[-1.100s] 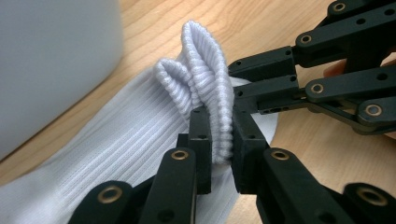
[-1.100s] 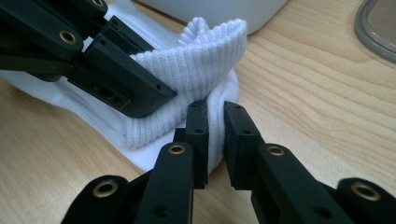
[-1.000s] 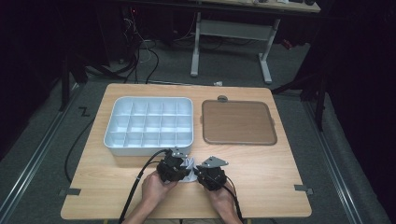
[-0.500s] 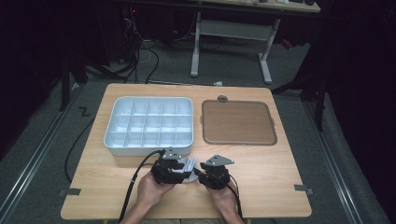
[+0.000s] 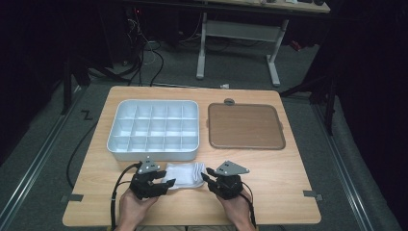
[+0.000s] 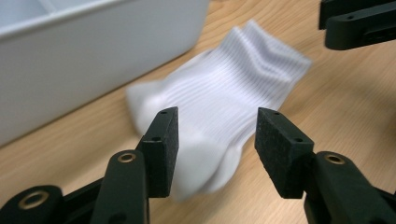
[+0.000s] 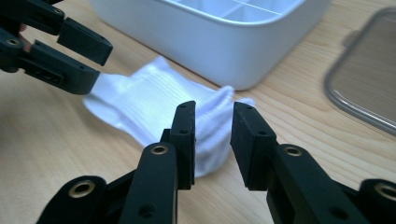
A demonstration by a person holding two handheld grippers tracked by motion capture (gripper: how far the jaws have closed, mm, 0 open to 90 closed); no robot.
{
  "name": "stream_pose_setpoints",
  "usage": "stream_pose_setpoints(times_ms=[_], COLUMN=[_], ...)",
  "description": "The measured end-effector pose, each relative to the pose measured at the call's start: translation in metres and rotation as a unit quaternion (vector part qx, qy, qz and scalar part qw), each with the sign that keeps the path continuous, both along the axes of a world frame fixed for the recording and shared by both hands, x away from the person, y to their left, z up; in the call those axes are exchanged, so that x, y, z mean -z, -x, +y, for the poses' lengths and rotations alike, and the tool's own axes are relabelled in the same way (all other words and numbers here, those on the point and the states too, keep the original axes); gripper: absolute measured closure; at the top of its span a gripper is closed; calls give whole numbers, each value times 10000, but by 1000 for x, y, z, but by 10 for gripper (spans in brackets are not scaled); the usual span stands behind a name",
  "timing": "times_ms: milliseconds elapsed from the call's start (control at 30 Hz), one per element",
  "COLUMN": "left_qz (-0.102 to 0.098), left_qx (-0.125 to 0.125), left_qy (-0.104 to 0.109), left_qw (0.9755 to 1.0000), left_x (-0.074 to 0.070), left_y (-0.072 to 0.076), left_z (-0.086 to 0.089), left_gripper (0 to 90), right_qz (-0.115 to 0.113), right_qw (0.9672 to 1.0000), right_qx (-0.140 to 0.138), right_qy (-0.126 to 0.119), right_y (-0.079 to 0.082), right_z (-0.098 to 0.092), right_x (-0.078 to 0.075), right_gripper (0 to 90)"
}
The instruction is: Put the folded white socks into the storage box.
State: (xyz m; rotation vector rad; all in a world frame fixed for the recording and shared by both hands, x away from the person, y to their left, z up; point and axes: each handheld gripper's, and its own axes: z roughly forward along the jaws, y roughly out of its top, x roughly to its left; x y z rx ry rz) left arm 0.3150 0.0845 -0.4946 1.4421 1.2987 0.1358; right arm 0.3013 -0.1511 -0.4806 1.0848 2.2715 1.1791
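A folded white sock [image 5: 185,175] lies flat on the wooden table just in front of the white compartment tray [image 5: 115,130]. My left gripper [image 5: 167,185] is at the sock's left end. Its jaws have just been opening, and in the left gripper view [image 6: 215,135] they stand wide with the sock [image 6: 224,93] beyond them, untouched. My right gripper [image 5: 206,179] is at the sock's right end. Its jaws [image 7: 213,126] have just been closing a little, but a gap remains and the pads do not press the sock [image 7: 140,105].
The tray's white wall [image 7: 224,46] rises right behind the sock. A brown flat lid [image 5: 245,126] with a clear rim lies to the tray's right. Bare wood stretches right of my right hand. The table's front edge is close under the person's hands.
The two grippers stood close together over the sock; they have drawn apart, the left one sliding left, and both jaws have opened. The sock now lies uncovered between them.
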Motion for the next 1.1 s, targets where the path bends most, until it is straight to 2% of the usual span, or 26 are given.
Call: stream_pose_setpoints(times_ms=[233,333,533,633,767,800,1033,1100], left_qz=[92,154,225,182,169,162,12,2], left_qx=[-199,-212,-231,-256,-184,-180,-167,-178], left_qy=[25,21,-3,-132,-294,-341,-811,-849], left_qw=[9998,9997,9995,9994,9993,9991,9966,9962], left_x=[11,16,26,31,33,34,35,36], left_y=[8,10,10,8,6,6,9,10], left_z=[15,15,10,7,4,3,-1,-2], left_gripper=[510,526,545,608,749,813,859,861], right_qz=[38,131,304,394,423,432,248,191], right_qw=[9992,9987,9981,9973,9968,9967,9975,9972], right_qx=[-295,-249,-165,-123,-115,-113,93,179], right_qy=[279,422,509,614,663,681,662,696], right_y=[-1,-5,-10,-12,-13,-13,-9,-8], right_z=[26,30,31,30,30,29,22,18], right_x=[4,10,21,25,29,29,25,23], right_gripper=[725,726,729,775,836,842,863,864])
